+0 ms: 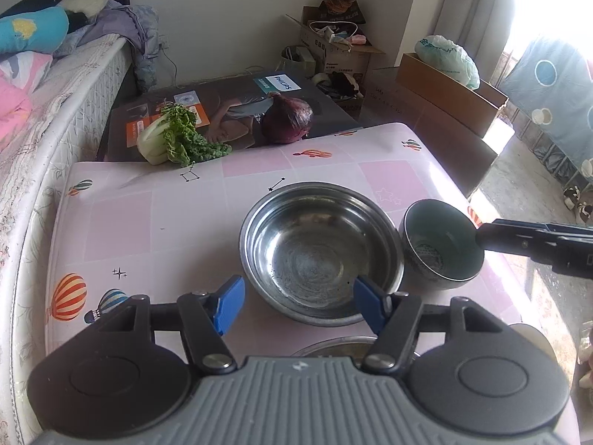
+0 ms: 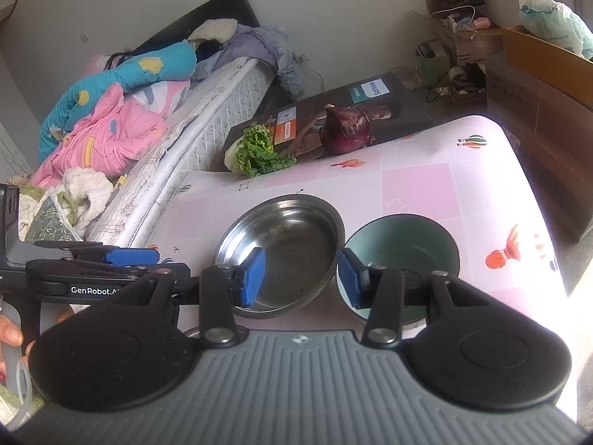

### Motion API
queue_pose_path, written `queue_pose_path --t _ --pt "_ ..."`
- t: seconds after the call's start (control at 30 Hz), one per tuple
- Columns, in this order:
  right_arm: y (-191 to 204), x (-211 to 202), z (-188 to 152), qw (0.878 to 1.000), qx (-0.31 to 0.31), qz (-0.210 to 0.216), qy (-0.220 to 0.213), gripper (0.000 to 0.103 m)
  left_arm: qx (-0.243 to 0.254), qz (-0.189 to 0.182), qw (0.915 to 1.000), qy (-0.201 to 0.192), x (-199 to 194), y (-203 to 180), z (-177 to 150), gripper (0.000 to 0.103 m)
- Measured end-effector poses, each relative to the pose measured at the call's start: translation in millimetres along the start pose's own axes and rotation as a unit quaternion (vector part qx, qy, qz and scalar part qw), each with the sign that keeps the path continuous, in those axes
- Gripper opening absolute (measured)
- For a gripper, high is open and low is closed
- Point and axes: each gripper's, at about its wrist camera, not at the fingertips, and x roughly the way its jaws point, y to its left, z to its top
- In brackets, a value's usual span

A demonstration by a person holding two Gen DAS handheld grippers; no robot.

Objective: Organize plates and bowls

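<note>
A steel bowl (image 1: 318, 252) sits on the pink table (image 1: 148, 222), with a smaller green ceramic bowl (image 1: 441, 244) touching its right side. My left gripper (image 1: 298, 302) is open, its blue pads astride the steel bowl's near rim. Another steel rim (image 1: 333, 345) shows just under it. In the right wrist view, my right gripper (image 2: 302, 278) is open over the gap between the steel bowl (image 2: 281, 244) and the green bowl (image 2: 404, 248). Its right pad (image 2: 348, 278) is at the green bowl's left rim. The left gripper (image 2: 111, 259) shows at the left.
A bok choy (image 1: 174, 137) and a red onion (image 1: 287, 118) lie on a Philips box (image 1: 222, 104) behind the table. A bed (image 1: 37, 111) runs along the left. Cardboard boxes (image 1: 444, 89) stand to the right.
</note>
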Motion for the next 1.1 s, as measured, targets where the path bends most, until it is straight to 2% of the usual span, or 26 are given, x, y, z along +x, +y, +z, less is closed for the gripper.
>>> queue_pose_path --t 0.23,0.3,0.43,0.53,0.67,0.77,0.97,1.1 --pt "-44 -22 -3 0.999 0.045 -0.027 -0.012 0.043 -0.002 -0.069 0.9973 0.025 14 -40 7 0.063" --pt "-58 -23 -5 0.998 0.057 -0.035 -0.009 0.043 0.0 -0.081 0.996 0.037 22 -54 10 0.062" --pt "-87 -16 -9 0.996 0.083 -0.042 0.01 0.043 -0.005 -0.092 0.9936 0.066 45 -79 17 0.053" --pt "-102 -8 -10 0.995 0.093 -0.039 0.022 0.043 -0.014 -0.096 0.9914 0.087 62 -90 20 0.047" --pt "-114 8 -6 0.994 0.098 -0.029 0.04 0.042 -0.025 -0.089 0.9897 0.109 84 -99 24 0.032" --pt "-121 19 -1 0.994 0.095 -0.02 0.053 0.04 -0.025 -0.085 0.9897 0.112 94 -102 25 0.027" --pt "-135 41 9 0.993 0.09 0.0 0.081 0.037 -0.003 -0.066 0.9929 0.099 99 -112 31 0.023" --pt "-138 55 11 0.992 0.091 0.008 0.092 0.034 0.003 -0.059 0.9924 0.107 100 -113 31 0.022"
